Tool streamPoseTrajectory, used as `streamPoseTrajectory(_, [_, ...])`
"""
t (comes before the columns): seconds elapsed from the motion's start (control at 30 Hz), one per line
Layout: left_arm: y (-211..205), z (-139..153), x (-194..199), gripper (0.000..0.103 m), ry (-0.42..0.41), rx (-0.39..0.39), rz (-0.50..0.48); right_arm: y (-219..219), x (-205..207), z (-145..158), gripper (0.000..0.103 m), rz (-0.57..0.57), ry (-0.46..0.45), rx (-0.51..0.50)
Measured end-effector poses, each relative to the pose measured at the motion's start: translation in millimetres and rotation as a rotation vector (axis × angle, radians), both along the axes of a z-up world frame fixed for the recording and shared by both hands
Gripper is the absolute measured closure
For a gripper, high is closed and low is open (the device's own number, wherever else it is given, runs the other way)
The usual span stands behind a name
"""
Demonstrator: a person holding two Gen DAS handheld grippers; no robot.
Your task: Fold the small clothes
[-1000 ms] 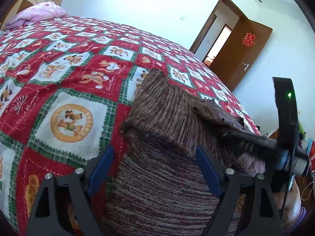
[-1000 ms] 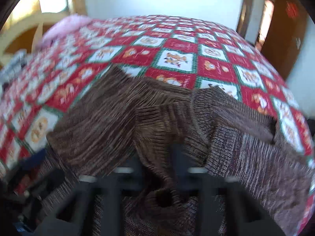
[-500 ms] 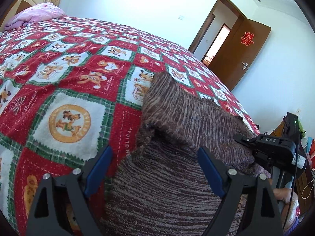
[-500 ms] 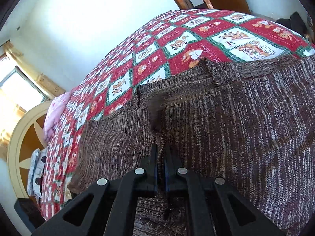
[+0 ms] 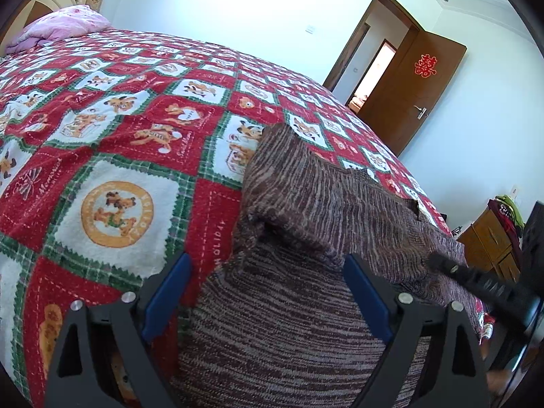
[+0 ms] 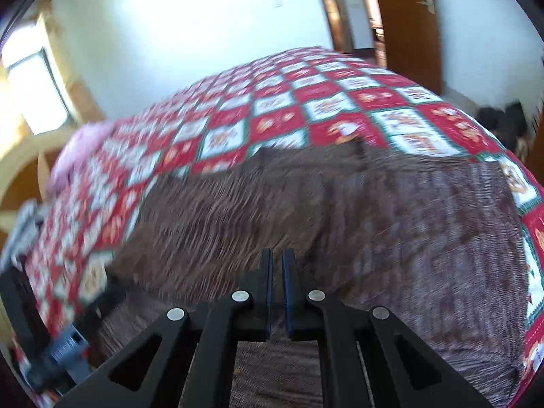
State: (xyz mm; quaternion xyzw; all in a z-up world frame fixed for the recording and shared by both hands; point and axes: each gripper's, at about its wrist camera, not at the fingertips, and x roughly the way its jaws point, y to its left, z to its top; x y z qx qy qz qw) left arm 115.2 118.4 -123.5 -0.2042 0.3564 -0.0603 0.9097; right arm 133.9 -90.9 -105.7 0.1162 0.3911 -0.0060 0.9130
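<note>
Mid-fold, by the look of it: brown marled knit garment [image 5: 306, 306] spread over the lower centre and right of the left wrist view, on a red, white and green patchwork bedspread with cartoon dogs [image 5: 115, 170], with one flap already doubled over itself at frame centre. Left gripper [image 5: 268, 292] at the bottom of the frame, jaws wide apart, blue pads either side of the knit, gripping nothing. Right gripper [image 6: 278, 272] at lower centre of its own view, jaws drawn close with only a thin slit between; nothing visibly caught in that slit, though the blur makes a fine edge of cloth hard to rule out.

Next move, as a judgement: take a fresh edge or corner of the garment [image 6: 340, 221], probably with the open left gripper, and carry it across for a further fold, keeping the doubled flap from sliding.

Only in the left wrist view: sharp detail of the folded flap and its ragged edge, the brown wooden door with a red paper emblem [image 5: 418, 102] at upper right, the pink pillow [image 5: 61, 27] at upper left. Only in the right wrist view, blurred: the garment's full width across the frame, and the bright window [image 6: 30, 91] at left.
</note>
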Motion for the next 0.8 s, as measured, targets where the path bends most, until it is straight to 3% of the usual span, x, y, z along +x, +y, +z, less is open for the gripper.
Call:
streamPoseTrajectory(0.1, [-1.1,-0.5,0.3,0.008,0.0,0.005,-0.003,4.5,3.0,-20.9,0.097,0.014,0.07,-0.022])
streamPoseTrajectory(0.17, [-1.8,-0.5,0.8,0.006,-0.001,0.007,-0.009,4.3,0.2,-18.7,0.097,0.006,0.062,-0.028])
streamPoseTrajectory(0.3, [-3.6,-1.0,1.2,0.005,0.001,0.015,-0.015,5.0,-19.7,-9.3,0.091,-0.031,0.147,-0.054])
streamPoseTrajectory(0.43, [-4.5,-1.1,2.2,0.004,0.008,0.021,-0.019,-1.1,-80.4,24.1,0.086,-0.082,0.047,0.025])
streamPoseTrajectory(0.5, [-5.4,-0.8,3.3,0.002,0.017,0.025,-0.027,0.6,-118.2,38.9,0.065,-0.101,-0.007,0.016])
streamPoseTrajectory(0.57, [-7.7,0.1,4.0,0.002,0.034,0.047,-0.044,-1.3,-154.8,50.1,0.056,-0.117,-0.049,0.01])
streamPoseTrajectory(0.7, [-22.1,14.2,-16.9,0.002,0.088,0.218,-0.131,-12.4,-214.3,67.0,0.056,-0.177,-0.091,-0.05])
streamPoseTrajectory(0.8, [-16.0,27.5,-62.2,0.002,0.05,0.237,-0.202,-25.3,-255.7,72.0,0.056,-0.223,-0.11,-0.059])
